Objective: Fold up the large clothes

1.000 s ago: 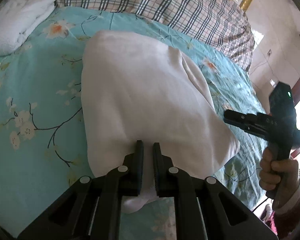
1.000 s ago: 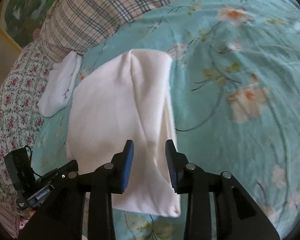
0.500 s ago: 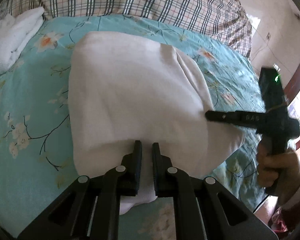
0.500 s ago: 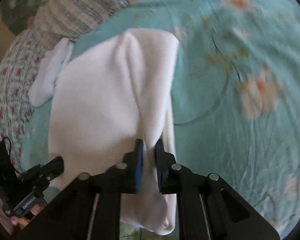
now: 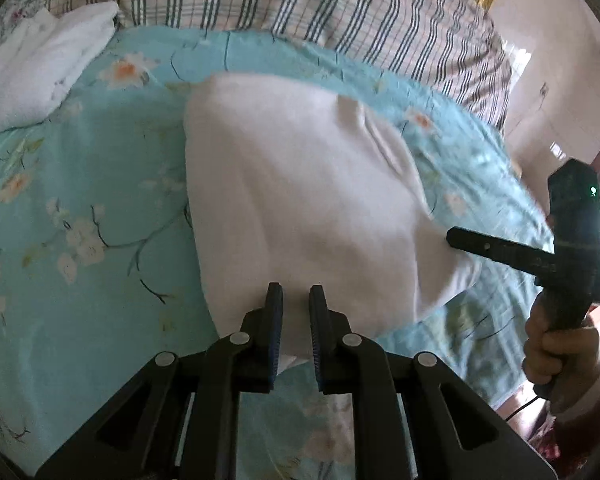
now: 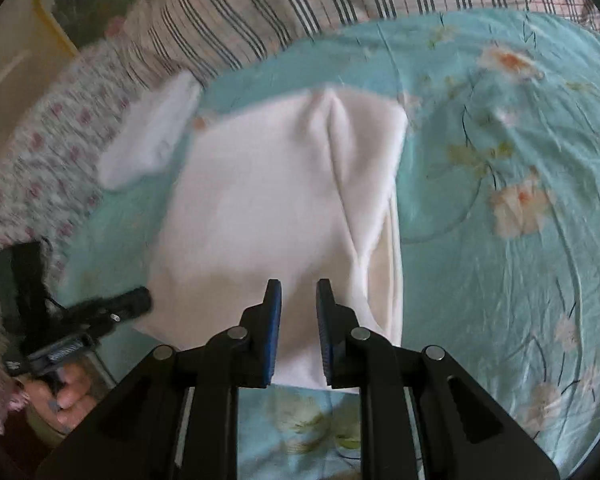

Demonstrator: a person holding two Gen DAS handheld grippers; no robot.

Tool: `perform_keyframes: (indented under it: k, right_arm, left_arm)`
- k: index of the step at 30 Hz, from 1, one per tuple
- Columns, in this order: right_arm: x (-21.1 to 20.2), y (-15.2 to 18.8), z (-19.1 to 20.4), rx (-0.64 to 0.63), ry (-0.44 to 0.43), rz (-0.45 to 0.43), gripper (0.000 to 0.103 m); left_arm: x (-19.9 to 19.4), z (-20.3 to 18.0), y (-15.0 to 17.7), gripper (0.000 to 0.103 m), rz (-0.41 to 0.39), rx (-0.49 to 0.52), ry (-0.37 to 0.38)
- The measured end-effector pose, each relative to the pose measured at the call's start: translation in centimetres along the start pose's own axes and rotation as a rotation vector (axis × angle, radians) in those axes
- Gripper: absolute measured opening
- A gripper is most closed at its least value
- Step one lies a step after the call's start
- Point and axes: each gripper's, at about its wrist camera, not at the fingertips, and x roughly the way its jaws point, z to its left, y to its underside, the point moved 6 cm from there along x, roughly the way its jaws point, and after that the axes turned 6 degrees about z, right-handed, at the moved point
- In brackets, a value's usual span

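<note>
Left claw (image 5: 296,300) and right claw (image 6: 298,296) each grip the near edge of the white garment (image 5: 300,208), cloth between narrowly parted fingers, on the floral bed (image 5: 80,184).

Soft daylight fills both my views, strongest from the window (image 5: 520,60) at the right edge of the left wrist view, where it blows out to glare. The white garment (image 6: 284,208) looks washed out and motion-smeared. Fisheye bending curves the bed (image 6: 500,240), and dark vignette rings the corners.
</note>
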Motion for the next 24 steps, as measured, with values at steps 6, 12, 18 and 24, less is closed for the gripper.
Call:
perform_keyframes:
  k: [6, 12, 18, 24]
  right_arm:
    - [2.4, 1.0, -1.7, 0.021, 0.035, 0.053, 0.014]
    - [1.3, -0.3, -0.5, 0.025, 0.032, 0.029, 0.017]
    - [0.2, -5.7, 0.4, 0.002, 0.038, -0.055, 0.036]
    - [2.1, -10.1, -2.8, 0.113, 0.132, -0.101, 0.057]
  left_arm:
    - [0.8, -0.3, 0.7, 0.012, -0.018, 0.016, -0.018]
    - [-0.3, -0.4, 0.0, 0.014, -0.019, 0.012, -0.021]
    - [-2.9, 1.7, -3.9, 0.069, -0.117, -0.065, -0.052]
    - [0.7, 6.1, -7.2, 0.07, -0.03, -0.248, -0.023]
